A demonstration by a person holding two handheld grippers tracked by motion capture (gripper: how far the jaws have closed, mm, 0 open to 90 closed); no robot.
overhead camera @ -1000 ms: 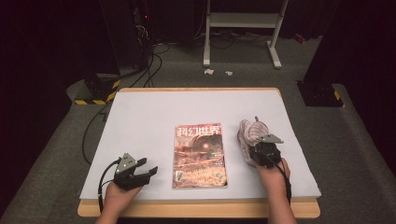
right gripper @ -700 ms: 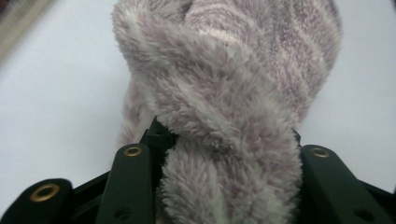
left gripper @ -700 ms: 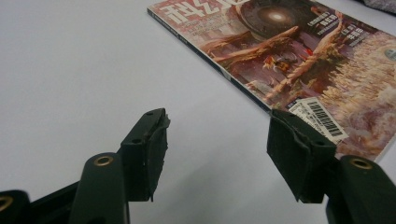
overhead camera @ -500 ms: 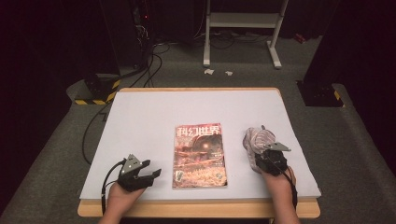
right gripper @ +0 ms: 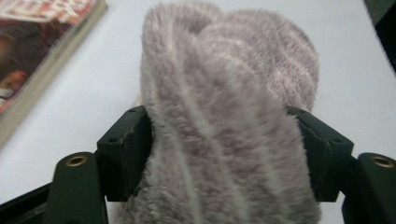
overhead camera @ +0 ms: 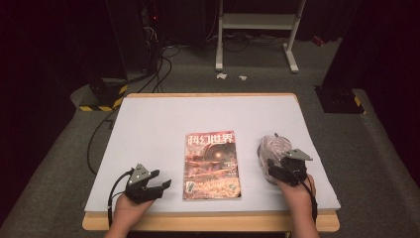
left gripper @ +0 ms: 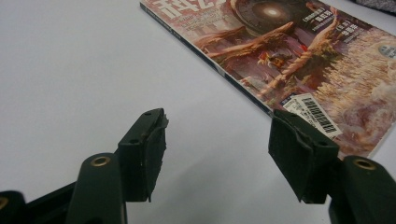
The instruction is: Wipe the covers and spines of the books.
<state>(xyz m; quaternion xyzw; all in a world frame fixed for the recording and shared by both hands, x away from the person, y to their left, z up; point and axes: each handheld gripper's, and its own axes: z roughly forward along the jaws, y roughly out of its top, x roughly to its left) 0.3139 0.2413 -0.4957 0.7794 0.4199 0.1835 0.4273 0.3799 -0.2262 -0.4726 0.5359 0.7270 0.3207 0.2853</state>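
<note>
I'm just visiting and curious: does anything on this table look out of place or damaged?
Mostly tidy. The magazine lies flat and square. The fuzzy grey cloth sits bunched between the right gripper's jaws. The left gripper's one pad looks frayed.

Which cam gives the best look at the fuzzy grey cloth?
The right gripper view: the fuzzy grey cloth shows up close, pile and pale stripes clear, between the right gripper jaws, which have just been opening. The high view shows it small, partly behind that gripper, right of the magazine.
</note>
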